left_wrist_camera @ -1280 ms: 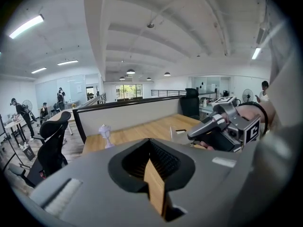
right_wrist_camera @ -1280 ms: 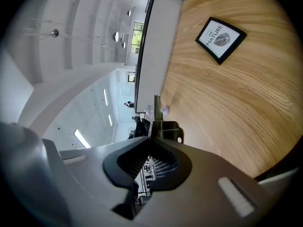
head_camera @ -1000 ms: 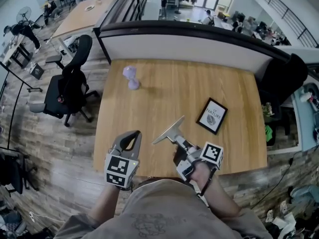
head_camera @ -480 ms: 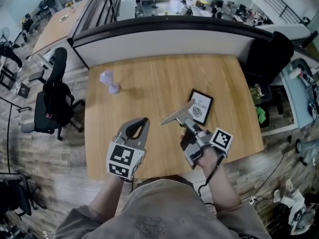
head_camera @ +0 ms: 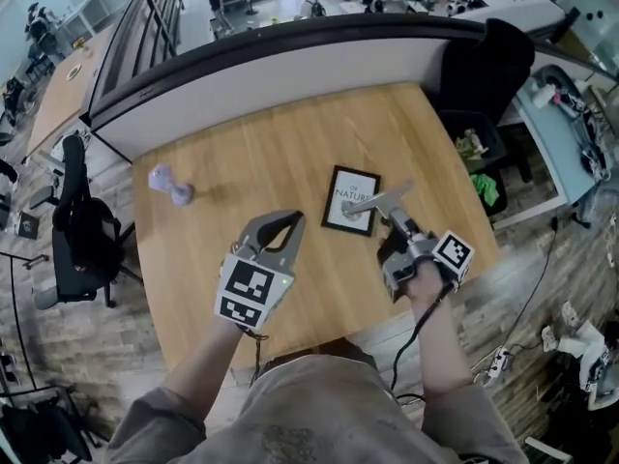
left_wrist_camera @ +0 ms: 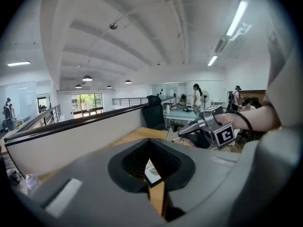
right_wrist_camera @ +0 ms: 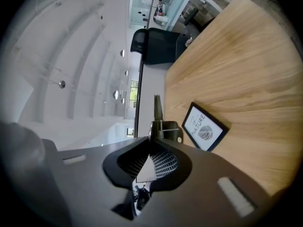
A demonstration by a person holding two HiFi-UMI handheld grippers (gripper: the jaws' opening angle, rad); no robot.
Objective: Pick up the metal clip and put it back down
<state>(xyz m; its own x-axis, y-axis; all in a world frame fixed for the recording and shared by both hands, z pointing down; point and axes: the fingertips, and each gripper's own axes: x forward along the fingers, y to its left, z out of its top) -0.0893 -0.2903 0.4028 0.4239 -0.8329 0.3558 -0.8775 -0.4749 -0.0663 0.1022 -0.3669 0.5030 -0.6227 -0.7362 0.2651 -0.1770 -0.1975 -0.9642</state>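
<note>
- The left gripper's own grey body fills the lower half of the left gripper view, so that view hides most of the table.
- The clip's rear end is buried between the right gripper's jaws and cannot be seen.
- In the head view the clip overlaps the right side of the frame. Whether the two touch cannot be told there.
- The person's torso is cut off at the bottom edge of the head view.
- A small lilac thing lies near the table's left edge, too small to name.
- The right jaws are pressed together and pinch the clip by its handle end. The spring and flat blade stick out past the jaw tips, and the clip is held over the table's right part.
- In the right gripper view the frame lies flat on the table, just to one side of the clip.
- The left jaws are pressed together with nothing between them, and they point towards the frame.
- Count: two grippers, one clip, one frame, one lilac thing, one table, and one black chair on the floor to its left.
</note>
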